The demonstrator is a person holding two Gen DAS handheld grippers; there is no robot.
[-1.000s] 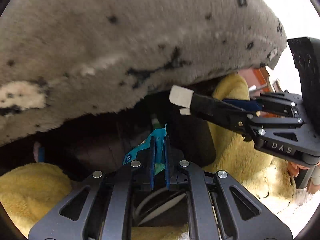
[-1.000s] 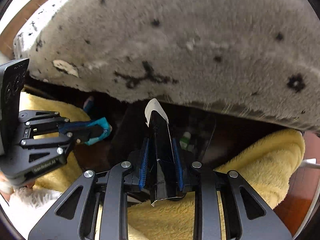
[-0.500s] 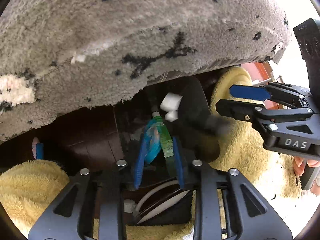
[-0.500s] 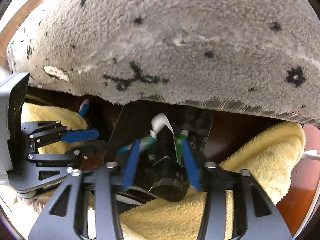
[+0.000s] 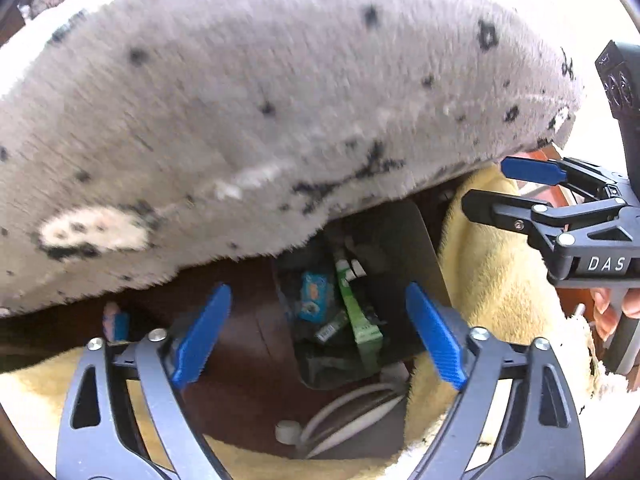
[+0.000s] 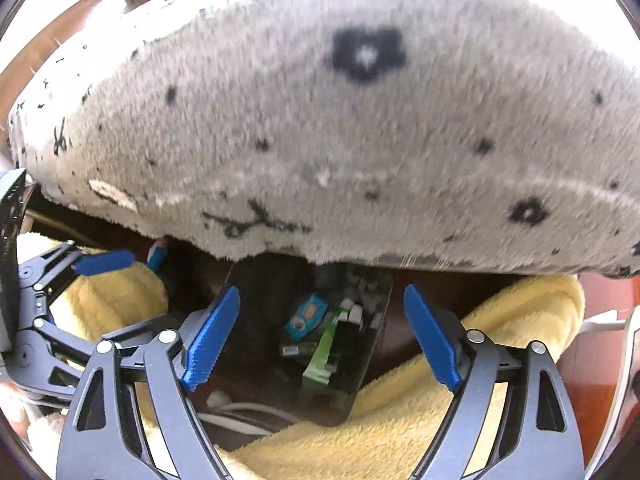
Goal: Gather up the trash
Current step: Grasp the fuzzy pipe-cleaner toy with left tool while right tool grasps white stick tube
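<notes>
A dark see-through bin point(image 5: 416, 248) point(image 6: 372, 360) stands on the floor under a plush seat. Inside it lie a teal wrapper point(image 5: 314, 296) point(image 6: 306, 316), a green box point(image 5: 360, 316) point(image 6: 322, 352) and a black wrapper with a white end point(image 6: 348, 328). My left gripper point(image 5: 316, 296) hangs above the bin; its jaws are opening wide and hold nothing. My right gripper point(image 6: 322, 296) hovers over the same bin, its jaws also opening and empty. Each gripper shows from the side in the other's view: the right gripper point(image 5: 486, 184) and the left gripper point(image 6: 116, 296).
A grey spotted plush cushion point(image 5: 240, 120) point(image 6: 360, 140) overhangs the bin's far side. A yellow towel point(image 5: 492, 280) point(image 6: 440, 400) lies around the bin. A white cable point(image 5: 348, 404) point(image 6: 240, 412) runs on the wooden floor point(image 5: 248, 340). A person's fingers point(image 5: 612, 308) grip the right handle.
Both grippers went from shut to wide open. The teal wrapper left the left jaws and the black wrapper left the right jaws; both now lie in the bin. Both grippers rose a little.
</notes>
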